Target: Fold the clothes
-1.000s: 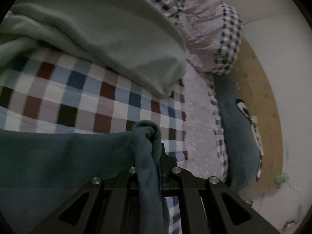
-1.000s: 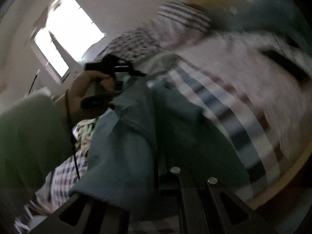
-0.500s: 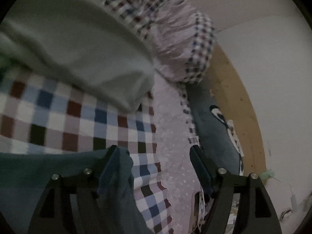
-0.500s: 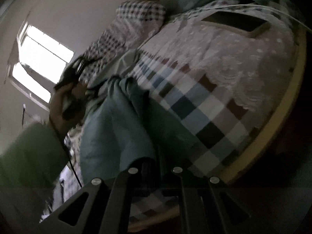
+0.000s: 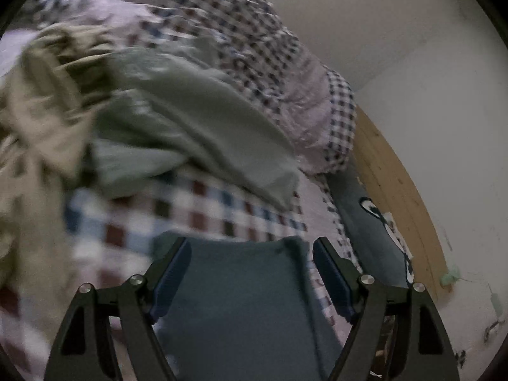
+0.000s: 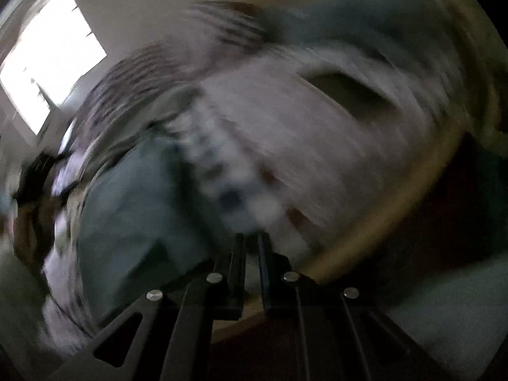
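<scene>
We see the teal garment [image 5: 244, 298] lying between the wide-apart jaws of the left gripper [image 5: 250, 247], unpinched; the right gripper [image 6: 250, 238], just parting, grips nothing.

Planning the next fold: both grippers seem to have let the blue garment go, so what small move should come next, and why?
Probably lower the left gripper onto the blue garment's far edge and pinch it: its jaws stand wide with the cloth lying flat beneath, ungripped. The right gripper, just opening, holds nothing visible.

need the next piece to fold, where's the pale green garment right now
In the left wrist view the pale green garment lies mid-frame on the checked bedspread, beyond the dark teal cloth.
</scene>
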{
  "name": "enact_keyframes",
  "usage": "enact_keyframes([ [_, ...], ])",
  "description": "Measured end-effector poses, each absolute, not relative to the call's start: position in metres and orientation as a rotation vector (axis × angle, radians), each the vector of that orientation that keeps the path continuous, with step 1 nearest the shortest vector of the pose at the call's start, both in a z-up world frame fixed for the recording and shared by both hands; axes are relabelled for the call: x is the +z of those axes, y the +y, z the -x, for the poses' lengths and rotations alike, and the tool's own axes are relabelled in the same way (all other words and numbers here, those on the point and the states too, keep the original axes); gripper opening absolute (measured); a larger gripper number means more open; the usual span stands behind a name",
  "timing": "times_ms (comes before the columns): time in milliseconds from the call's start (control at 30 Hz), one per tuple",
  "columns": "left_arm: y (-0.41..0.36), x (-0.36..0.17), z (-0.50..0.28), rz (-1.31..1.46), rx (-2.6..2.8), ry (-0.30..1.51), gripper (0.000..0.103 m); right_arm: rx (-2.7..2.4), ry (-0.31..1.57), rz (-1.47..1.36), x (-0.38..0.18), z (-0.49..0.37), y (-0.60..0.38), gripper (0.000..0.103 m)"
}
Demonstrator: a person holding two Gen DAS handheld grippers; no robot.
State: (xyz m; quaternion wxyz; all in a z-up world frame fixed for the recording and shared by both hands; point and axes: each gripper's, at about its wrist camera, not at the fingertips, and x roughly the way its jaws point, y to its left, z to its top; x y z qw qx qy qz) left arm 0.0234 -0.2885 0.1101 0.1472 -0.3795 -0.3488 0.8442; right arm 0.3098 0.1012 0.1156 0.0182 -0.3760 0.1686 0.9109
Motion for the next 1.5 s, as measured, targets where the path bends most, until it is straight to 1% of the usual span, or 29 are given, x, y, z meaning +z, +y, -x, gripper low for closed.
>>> enact_keyframes([
  [33,-0.294,0.107,-0.031,1.082,2.429,-1.021,0.082,2.903,0.370,1.165,0.123,-0.306,0.084,0.016],
  [100,-0.298,0.101,-0.042,1.075,2.436,-1.041,0.082,2.993,0.092,1.157,0.129,-0.301,0.052,0.040],
  [133,-0.298,0.099,-0.045,1.077,2.433,-1.042,0.082,3.023,-0.043,1.151,0.131,-0.299,0.037,0.043],
  [233,-0.290,0.093,-0.047,1.105,2.419,-0.987,0.082,2.975,-0.317,1.182,0.118,-0.293,0.012,0.044],
  [300,-0.286,0.087,-0.048,1.125,2.412,-0.978,0.082,2.933,-0.376,1.229,0.108,-0.290,0.011,0.042],
  [333,-0.284,0.084,-0.048,1.135,2.407,-0.982,0.082,2.898,-0.387,1.251,0.104,-0.283,0.010,0.042],
  [400,-0.283,0.079,-0.046,1.153,2.401,-1.000,0.082,2.851,-0.339,1.249,0.103,-0.278,0.021,0.040],
  [533,-0.281,0.081,-0.040,1.160,2.414,-0.959,0.082,2.675,-0.084,1.212,0.115,-0.269,0.074,0.038],
  [667,-0.285,0.080,-0.037,1.167,2.432,-0.937,0.082,2.600,0.004,1.200,0.133,-0.264,0.107,0.039],
  [800,-0.293,0.076,-0.032,1.177,2.435,-0.954,0.082,2.785,-0.076,1.175,0.161,-0.245,0.082,0.040],
  [833,-0.294,0.075,-0.031,1.181,2.432,-0.961,0.082,2.834,-0.122,1.176,0.166,-0.239,0.069,0.040],
  [900,-0.293,0.075,-0.028,1.184,2.429,-0.950,0.082,2.912,-0.281,1.192,0.166,-0.224,0.038,0.039],
  [1000,-0.291,0.073,-0.023,1.191,2.430,-0.928,0.082,2.970,-0.456,1.237,0.158,-0.205,0.002,0.038],
  [1067,-0.287,0.071,-0.018,1.201,2.424,-0.915,0.081,2.968,-0.525,1.296,0.145,-0.192,-0.014,0.038],
  [1133,-0.281,0.067,-0.012,1.224,2.427,-0.885,0.081,2.950,-0.548,1.348,0.131,-0.180,-0.018,0.037],
  [1167,-0.278,0.065,-0.011,1.241,2.433,-0.867,0.080,2.939,-0.552,1.372,0.124,-0.174,-0.019,0.036],
  [1233,-0.273,0.060,-0.007,1.273,2.444,-0.832,0.080,2.905,-0.548,1.411,0.115,-0.166,-0.016,0.020],
  [1267,-0.270,0.057,-0.006,1.288,2.451,-0.814,0.080,2.894,-0.525,1.415,0.114,-0.163,-0.011,0.006],
  [1300,-0.268,0.054,-0.005,1.302,2.460,-0.796,0.079,2.883,-0.502,1.419,0.113,-0.160,-0.006,0.003],
  [1400,-0.264,0.053,-0.005,1.315,2.482,-0.751,0.079,2.850,-0.384,1.387,0.121,-0.156,0.017,0.002],
  [1500,-0.265,0.052,-0.005,1.314,2.485,-0.762,0.079,2.772,-0.191,1.330,0.134,-0.157,0.060,0.001],
])
